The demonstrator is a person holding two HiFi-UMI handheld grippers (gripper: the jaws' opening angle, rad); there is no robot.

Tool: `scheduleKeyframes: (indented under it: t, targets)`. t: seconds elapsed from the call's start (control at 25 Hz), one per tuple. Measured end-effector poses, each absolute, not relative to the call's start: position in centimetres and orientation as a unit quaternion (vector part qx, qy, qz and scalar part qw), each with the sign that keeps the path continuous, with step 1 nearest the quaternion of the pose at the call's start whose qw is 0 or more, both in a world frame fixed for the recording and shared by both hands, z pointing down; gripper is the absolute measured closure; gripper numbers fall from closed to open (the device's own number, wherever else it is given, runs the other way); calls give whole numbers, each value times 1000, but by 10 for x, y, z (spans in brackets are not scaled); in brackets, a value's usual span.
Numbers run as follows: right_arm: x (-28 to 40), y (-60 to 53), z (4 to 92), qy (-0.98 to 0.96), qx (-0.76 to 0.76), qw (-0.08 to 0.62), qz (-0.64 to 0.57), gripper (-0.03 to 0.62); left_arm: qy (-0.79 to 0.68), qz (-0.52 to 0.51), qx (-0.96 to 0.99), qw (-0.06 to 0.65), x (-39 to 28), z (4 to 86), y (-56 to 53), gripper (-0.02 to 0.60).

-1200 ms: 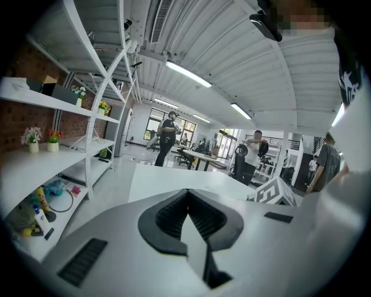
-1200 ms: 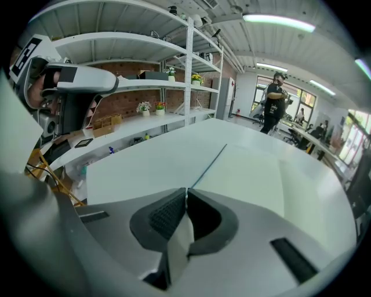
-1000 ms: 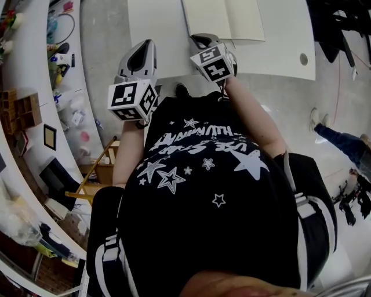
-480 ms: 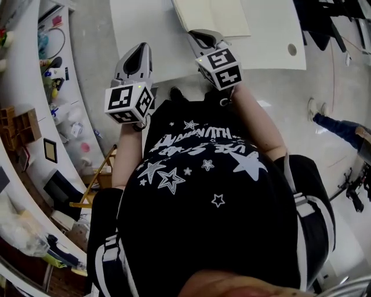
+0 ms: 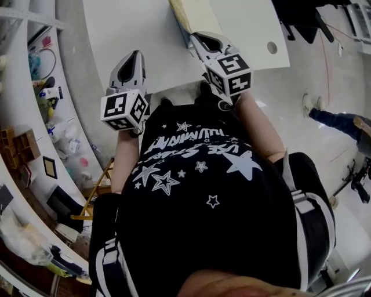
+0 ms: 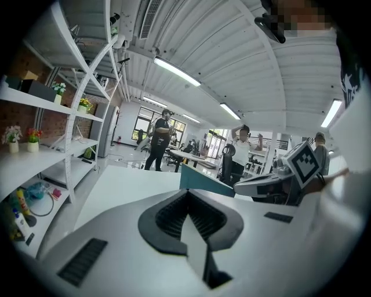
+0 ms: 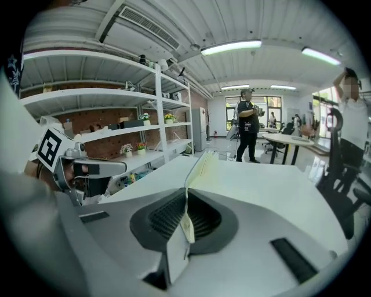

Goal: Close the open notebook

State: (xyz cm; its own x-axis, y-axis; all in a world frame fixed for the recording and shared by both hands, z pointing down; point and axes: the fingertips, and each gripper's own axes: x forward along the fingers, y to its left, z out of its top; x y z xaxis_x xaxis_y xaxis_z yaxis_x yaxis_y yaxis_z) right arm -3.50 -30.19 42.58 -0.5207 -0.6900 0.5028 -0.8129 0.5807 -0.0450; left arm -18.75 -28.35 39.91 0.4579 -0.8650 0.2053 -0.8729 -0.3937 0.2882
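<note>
The notebook lies at the far part of the white table, with cream pages and a teal cover. My right gripper is shut on the near edge of its left half. That half stands raised on edge, running straight out from the jaws in the right gripper view, with the cream pages facing right. The teal outside of the cover shows in the left gripper view. My left gripper hovers over bare table left of the notebook. It is shut and holds nothing.
A round hole sits in the table's right part. White shelves with clutter run along the left. Several people stand farther off among desks and an office chair. A person's leg shows on the floor at right.
The right gripper has risen with the notebook's left half, which lay flat before and now stands up. Both grippers have shifted over the table.
</note>
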Motion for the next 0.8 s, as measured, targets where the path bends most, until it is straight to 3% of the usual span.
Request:
scheduleKeyframes:
  t: [0.48,0.8]
  targets:
    - [84,-326,483,-837,448,233,209,576,-521,25,834,177,-105,396,-303,571]
    - [114,-329,544,-818,441,243,280,579,-535,43,825,177,-87,401,-296,571]
